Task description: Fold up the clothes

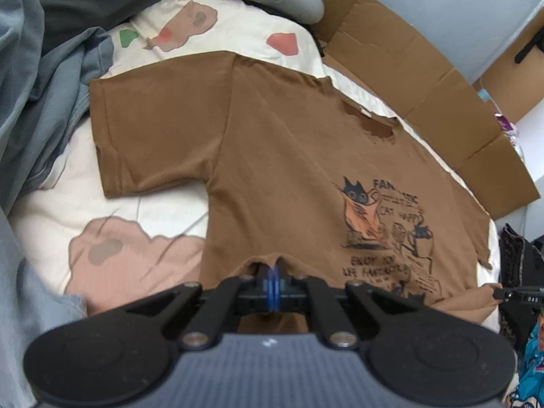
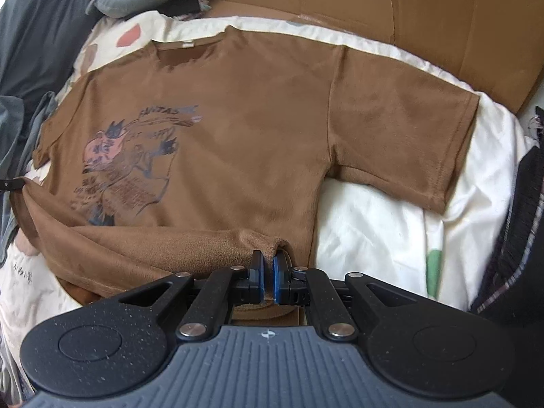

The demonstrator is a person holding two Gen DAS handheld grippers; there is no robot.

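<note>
The left tool [image 1: 274, 280] and right tool [image 2: 268, 277] are each clamped on the near hem of the brown cotton T-shirt with a cat print [image 2: 238, 129], both angled steeply down over it. If one pinch slips or the hands move unevenly, the fold would likely skew. The shirt lies flat, front up, on the cream patterned bed quilt [image 1: 61, 183], with flattened brown cardboard [image 2: 442, 17] beyond.

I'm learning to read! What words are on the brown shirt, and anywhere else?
"FAN...TIC" on the brown shirt, top of its cat picture; the right view shows "FANTAS...".
"CAT HAPPY" just below, last letter unclear.
"ENJOY..." and "LIFE FANTASTIC" lower down, blurry, so a guess.
The smaller print is too blurred to read.
</note>
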